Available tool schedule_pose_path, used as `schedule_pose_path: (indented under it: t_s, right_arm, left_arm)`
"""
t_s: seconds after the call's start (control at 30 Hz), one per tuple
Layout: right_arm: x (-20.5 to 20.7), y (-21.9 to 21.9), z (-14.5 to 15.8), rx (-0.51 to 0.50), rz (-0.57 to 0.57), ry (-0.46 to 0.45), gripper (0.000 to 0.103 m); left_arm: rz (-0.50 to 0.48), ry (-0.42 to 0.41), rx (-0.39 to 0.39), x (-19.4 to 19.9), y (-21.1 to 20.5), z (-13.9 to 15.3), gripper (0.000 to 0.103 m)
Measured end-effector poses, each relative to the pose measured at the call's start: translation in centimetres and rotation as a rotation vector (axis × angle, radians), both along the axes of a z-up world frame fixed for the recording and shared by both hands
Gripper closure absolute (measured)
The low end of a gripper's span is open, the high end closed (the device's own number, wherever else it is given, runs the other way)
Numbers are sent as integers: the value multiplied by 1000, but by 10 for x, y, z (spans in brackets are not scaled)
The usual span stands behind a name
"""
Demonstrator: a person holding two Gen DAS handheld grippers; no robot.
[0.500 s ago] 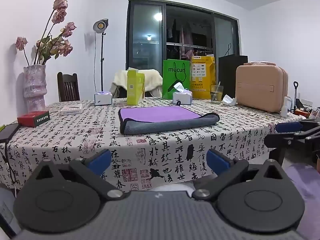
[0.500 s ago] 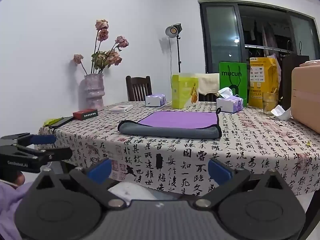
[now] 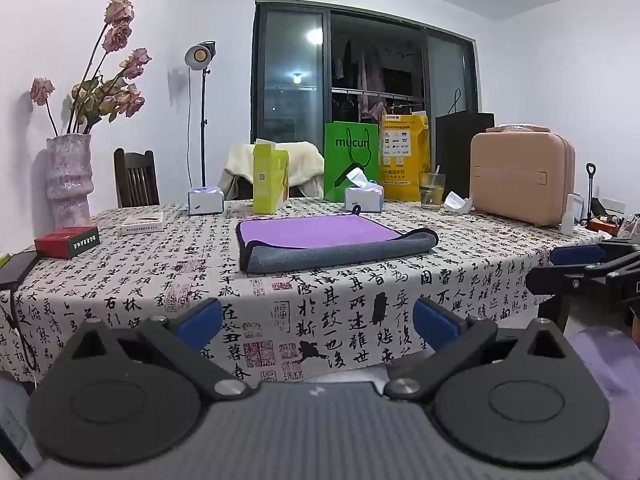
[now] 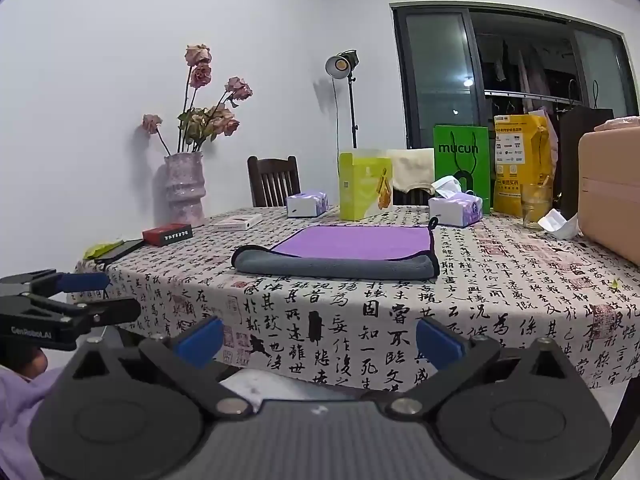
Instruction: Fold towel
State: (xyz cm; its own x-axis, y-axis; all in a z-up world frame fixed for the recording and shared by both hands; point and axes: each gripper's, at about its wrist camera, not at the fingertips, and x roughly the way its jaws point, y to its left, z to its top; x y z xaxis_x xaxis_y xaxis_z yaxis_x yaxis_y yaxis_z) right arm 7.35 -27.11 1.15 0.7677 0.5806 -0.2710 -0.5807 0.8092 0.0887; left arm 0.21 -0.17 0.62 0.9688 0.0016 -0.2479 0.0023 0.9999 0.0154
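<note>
Left wrist view takes in one towel (image 3: 320,240), purple on top with a grey underside turned up along its near edge, lying flat on the table (image 3: 120,280) near the front edge, roughly centred. Two tissue boxes stand behind it, one (image 3: 205,202) to the left and one (image 3: 363,199) to the right. Also on the cloth are one yellow-green carton (image 3: 269,178), one green bag (image 3: 351,160), one yellow bag (image 3: 403,160), one glass (image 3: 432,191), one tan case (image 3: 522,178), one red box (image 3: 67,242) and one vase (image 3: 69,180) of dried roses. One dark chair (image 3: 135,178) sits behind the table and one lamp (image 3: 200,54) stands on a pole.

Compared with half a second ago, the scene matches: the towel lies in the same spot with the same fold, and both grippers are held at the same height before the table edge, with only a very slight shift of view.

The left gripper (image 3: 318,320) is released, its blue fingers (image 3: 200,322) spread wide, holding nothing and well short of the towel. In the right wrist view the right gripper (image 4: 320,338) is likewise spread wide, empty and touching nothing, with the towel (image 4: 340,252) ahead on the table. Each gripper shows at the edge of the other's view, below the tabletop.
</note>
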Motion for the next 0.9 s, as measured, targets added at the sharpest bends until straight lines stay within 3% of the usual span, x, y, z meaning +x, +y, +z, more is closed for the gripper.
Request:
schedule_pose_path:
  t_s: [0.9]
  right_arm:
    - [2, 2, -2, -3, -1, 6, 0]
  left_arm:
    - [-11, -13, 14, -3, -5, 0, 0]
